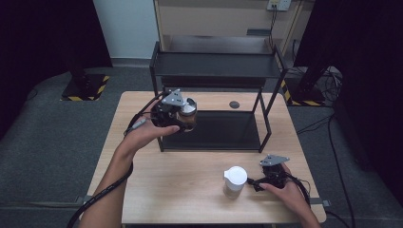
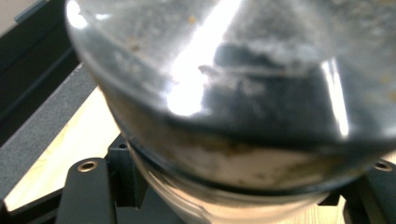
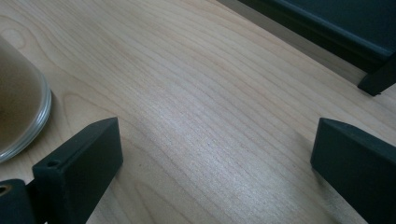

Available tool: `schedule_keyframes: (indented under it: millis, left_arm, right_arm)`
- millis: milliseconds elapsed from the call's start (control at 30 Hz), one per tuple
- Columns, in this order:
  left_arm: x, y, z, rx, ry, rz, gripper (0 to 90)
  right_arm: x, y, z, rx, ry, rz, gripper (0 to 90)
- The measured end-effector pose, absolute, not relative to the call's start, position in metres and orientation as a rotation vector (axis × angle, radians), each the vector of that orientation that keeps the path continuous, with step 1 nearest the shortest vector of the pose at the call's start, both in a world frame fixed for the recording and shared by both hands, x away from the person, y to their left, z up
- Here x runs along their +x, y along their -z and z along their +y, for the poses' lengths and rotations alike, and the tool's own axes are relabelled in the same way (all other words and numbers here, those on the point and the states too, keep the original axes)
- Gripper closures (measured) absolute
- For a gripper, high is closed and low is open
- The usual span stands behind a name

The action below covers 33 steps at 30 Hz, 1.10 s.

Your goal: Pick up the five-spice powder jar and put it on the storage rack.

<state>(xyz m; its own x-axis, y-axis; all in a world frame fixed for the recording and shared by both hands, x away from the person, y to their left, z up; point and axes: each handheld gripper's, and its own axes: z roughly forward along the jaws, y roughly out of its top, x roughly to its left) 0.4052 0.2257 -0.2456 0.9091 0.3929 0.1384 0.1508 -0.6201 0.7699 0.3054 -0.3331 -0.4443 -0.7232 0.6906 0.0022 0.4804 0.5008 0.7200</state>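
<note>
Clearly my left claw [image 1: 183, 116] was clamped on the clear, white-lidded glass jar [image 1: 187, 114], left of centre in the frame, beside the black metal shelf rack [image 1: 215, 66]; next, I judged, setting it on a shelf. My right claw [image 1: 254, 183] gaped empty.

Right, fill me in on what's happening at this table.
A person is working with a hand-held gripper in each hand. The left hand-held gripper is shut on a glass jar with a white lid, holding it off the table beside the left end of the black two-tier rack. The right hand-held gripper rests on the wooden table with its jaws open and nothing between them, next to a second white-lidded jar that stands on the table near the front edge.
</note>
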Motion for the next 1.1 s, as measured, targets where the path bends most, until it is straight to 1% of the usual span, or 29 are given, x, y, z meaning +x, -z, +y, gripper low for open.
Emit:
schedule_keyframes:
  millis: [533, 1100]
  left_arm:
    - [0.41, 0.211, 0.221, 2.231, -0.395, 0.349, 29.8]
    - [0.414, 0.183, 0.213, 2.227, -0.412, 0.326, 29.8]
  right_arm:
    - [0.305, 0.445, -0.333, 0.987, -1.047, 2.461, 2.8]
    - [0.305, 0.445, -0.333, 0.986, -1.048, 2.461, 2.8]
